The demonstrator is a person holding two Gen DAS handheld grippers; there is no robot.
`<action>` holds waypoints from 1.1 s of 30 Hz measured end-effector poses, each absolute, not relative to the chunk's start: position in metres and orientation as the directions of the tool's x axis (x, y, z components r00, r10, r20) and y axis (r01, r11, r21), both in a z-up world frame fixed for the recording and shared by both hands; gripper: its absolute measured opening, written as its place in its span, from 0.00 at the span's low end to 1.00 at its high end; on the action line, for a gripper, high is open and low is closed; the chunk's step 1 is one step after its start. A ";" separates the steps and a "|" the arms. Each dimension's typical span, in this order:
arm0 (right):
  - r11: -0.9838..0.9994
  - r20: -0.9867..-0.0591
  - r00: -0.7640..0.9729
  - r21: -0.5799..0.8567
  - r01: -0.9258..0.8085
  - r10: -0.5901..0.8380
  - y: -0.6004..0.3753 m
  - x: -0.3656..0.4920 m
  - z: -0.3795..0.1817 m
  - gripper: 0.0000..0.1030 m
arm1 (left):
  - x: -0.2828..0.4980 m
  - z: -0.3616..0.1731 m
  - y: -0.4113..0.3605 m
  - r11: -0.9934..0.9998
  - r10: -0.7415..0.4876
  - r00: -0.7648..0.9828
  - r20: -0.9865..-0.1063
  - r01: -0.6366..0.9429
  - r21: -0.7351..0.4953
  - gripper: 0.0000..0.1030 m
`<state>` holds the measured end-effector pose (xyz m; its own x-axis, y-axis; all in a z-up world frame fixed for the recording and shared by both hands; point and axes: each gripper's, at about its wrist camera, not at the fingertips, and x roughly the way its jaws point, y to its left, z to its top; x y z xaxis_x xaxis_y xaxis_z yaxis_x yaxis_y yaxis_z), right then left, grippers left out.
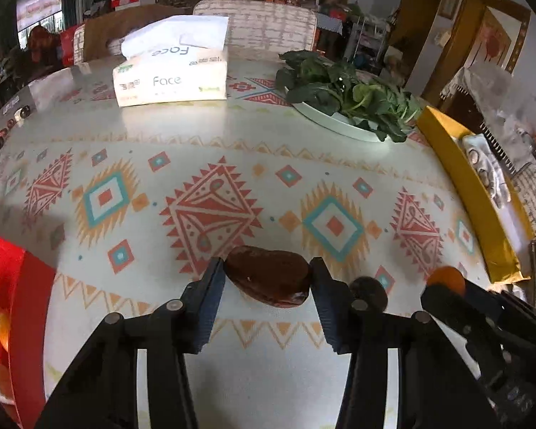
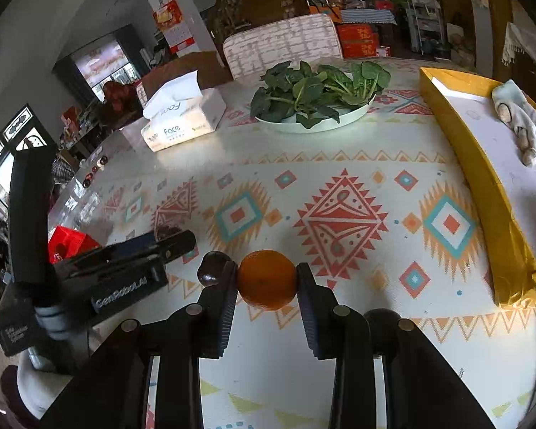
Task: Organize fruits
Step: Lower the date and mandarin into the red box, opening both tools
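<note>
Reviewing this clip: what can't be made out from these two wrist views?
- Red box, left wrist view: cut off by the frame edge, contents unclear.
- Dark round fruit, right wrist view: mostly hidden behind the right gripper.
- Small dark items at the table's far edge: too small to identify.

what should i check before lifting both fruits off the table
1. Right gripper jaws on the orange: ok, both pads touch its sides.
2. Left gripper jaws around the dark brown fruit: ok, it sits between the pads.
3. Left grip firm: cannot tell.
4. Small dark fruit beside the right gripper's left finger: not ok, very close, may get nudged.
5. Yellow tray has bare room: ok.
6. The two grippers apart: ok, though near.
</note>
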<state>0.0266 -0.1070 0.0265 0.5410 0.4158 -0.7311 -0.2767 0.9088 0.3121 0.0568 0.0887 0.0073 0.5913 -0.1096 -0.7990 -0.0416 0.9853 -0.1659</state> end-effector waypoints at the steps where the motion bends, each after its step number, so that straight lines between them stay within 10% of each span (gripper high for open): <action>1: 0.909 -0.728 0.545 0.311 -0.278 0.416 -0.107 0.026 0.027 0.35 | 0.050 0.010 0.091 0.984 -0.114 0.600 -0.792 -0.044 -0.175 0.46; 16: 0.807 -0.645 0.487 0.437 -0.398 0.589 -0.086 0.006 0.037 0.35 | -0.106 0.062 0.246 0.862 -0.123 0.768 -0.629 -0.231 -0.451 0.46; 33: 0.676 -0.682 0.340 0.309 -0.669 0.648 0.094 -0.079 0.065 0.35 | -0.161 0.029 0.359 0.784 0.062 0.738 -0.672 -0.453 -0.424 0.46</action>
<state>-0.0785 0.0944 0.0654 0.3395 0.6476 -0.6821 -0.6691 0.6760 0.3088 -0.1612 0.3593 0.0290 0.7376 0.0623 -0.6724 -0.4532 0.7839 -0.4245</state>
